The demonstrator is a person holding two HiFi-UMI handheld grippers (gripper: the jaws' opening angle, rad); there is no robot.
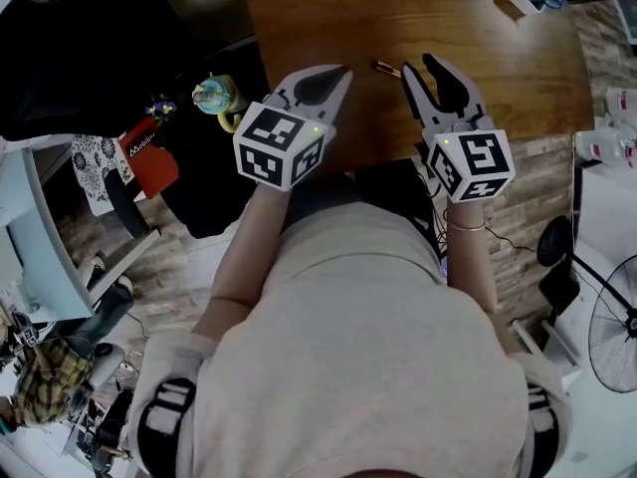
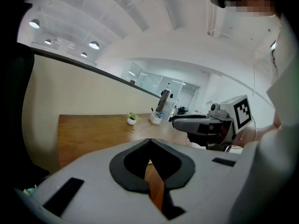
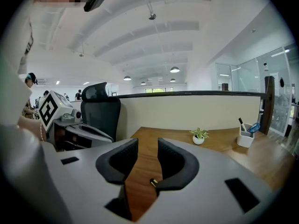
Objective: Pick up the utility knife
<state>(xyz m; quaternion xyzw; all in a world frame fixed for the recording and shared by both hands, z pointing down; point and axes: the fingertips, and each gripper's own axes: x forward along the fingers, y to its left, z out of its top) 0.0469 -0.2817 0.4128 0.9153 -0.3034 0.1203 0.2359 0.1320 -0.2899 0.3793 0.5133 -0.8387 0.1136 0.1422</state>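
Lying on the brown wooden surface (image 1: 328, 8), close to its near edge: utility knife (image 1: 386, 67), small and dark with a brass-coloured end, placed between the two tools and just left of the right tongs (image 1: 420, 65). Right tongs: jaws spread, nothing pinched; in the right gripper view only bare wood fills the gap, with the knife's end showing low beside the right-hand pad (image 3: 177, 164). Left tongs (image 1: 343, 70): jaws pressed together at the tips, nothing between them, held over the near edge of the surface, left of the knife and apart from it. Each tool carries a cube with square markers at its near end, left cube (image 1: 281, 144), right cube (image 1: 470, 164). Far side of the surface: one small potted plant (image 3: 199, 136) in a white pot, and to its right one white pen holder (image 3: 245, 135) with pens. Beyond the surface's far left corner: black office chair (image 3: 99, 111). Floor at right: a standing fan (image 1: 612, 332).
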